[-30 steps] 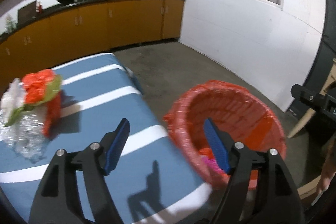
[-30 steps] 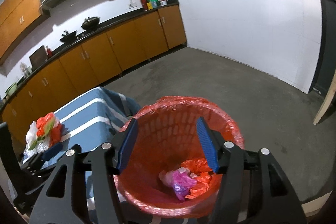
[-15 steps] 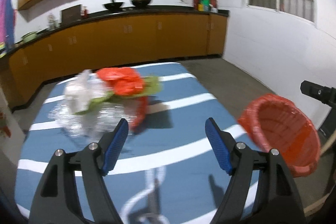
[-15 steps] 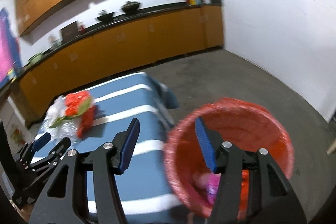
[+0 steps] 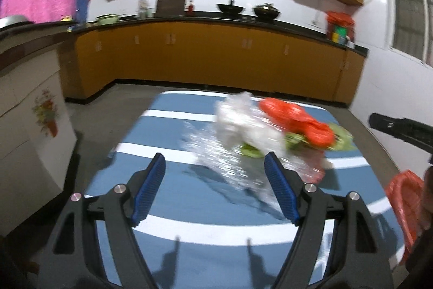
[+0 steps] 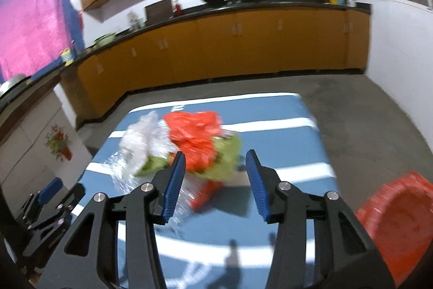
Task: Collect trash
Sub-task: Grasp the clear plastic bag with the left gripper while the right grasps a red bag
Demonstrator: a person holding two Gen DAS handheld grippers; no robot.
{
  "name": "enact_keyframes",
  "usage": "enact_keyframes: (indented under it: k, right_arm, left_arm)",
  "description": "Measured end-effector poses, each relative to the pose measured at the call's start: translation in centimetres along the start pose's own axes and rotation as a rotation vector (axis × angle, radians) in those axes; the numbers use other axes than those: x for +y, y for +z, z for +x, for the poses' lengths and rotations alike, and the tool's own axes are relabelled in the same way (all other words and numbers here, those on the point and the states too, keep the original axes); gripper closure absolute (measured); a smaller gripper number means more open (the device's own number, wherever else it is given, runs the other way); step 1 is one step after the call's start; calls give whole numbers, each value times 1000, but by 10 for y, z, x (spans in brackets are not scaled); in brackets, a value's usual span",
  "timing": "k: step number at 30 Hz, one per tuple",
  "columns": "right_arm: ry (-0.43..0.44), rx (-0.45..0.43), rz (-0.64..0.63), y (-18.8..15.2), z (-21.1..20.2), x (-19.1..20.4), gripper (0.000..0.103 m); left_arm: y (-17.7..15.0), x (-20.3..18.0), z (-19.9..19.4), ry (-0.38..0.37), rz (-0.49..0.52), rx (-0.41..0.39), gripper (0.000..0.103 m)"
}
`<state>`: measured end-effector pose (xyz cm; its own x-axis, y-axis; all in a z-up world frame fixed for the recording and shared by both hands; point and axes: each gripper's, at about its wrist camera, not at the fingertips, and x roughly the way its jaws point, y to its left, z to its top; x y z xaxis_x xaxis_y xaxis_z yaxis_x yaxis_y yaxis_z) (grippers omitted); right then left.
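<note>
A heap of trash (image 5: 259,137) lies on the blue, white-striped table (image 5: 173,191): clear and white plastic wrap, an orange bag (image 5: 295,118) and green scraps. It also shows in the right wrist view (image 6: 186,145). My left gripper (image 5: 216,191) is open and empty, above the table just short of the clear plastic. My right gripper (image 6: 216,180) is open and empty, with the orange and green trash just ahead between its fingers. The red-lined trash bin (image 6: 400,226) stands off the table's right side; it also shows in the left wrist view (image 5: 406,205).
Orange cabinets with a black counter (image 5: 216,18) run along the far wall, holding pots. A white cabinet with a flower sticker (image 5: 46,113) stands to the left of the table. A pink cloth (image 6: 29,31) hangs at upper left. Grey floor surrounds the table.
Both grippers have swung left, away from the red bin and toward the trash heap. The heap now sits right in front of both, and the bin has slid to the right edge.
</note>
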<state>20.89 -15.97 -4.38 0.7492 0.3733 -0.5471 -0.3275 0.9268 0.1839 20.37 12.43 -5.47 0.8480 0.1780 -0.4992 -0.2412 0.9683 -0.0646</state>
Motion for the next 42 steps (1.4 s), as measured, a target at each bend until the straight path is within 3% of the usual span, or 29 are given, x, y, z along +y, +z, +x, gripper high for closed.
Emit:
enact_keyframes:
  k: [7,16,18,20,23,33,38,40,42]
  right_arm:
    - [32,72,-56,17,71,30,55]
    - [-13,161,-140,6,108,36,55]
    - [-17,183,-149,4,110,36,64]
    - [-12,200,-152,1,110,32,75]
    - [-3,183,-155,0,102,28,81]
    - [19,83,-67,4,50,-3,82]
    - [2,74,-39,1,36,-17,82]
    - [-4,71,-36,0,32,-20,82]
    - [-13,69,-41,-2,29,-22,82]
  left_arm:
    - [12,32,15,48,-51,-4,29]
    - [25,35,38,32,-73,4,29]
    - [28,32,43,19,-76,7,29]
    - [31,28,49,9,-75,8,29]
    - [38,19,61,-13,-68,18,29]
    - [54,-15,108,-69,-31,78,29]
    - [55,-29,137,-69,-10,160,30]
    - [53,-31,145,-77,-9,189,36]
    - [48,-32,151,-94,-20,225,50]
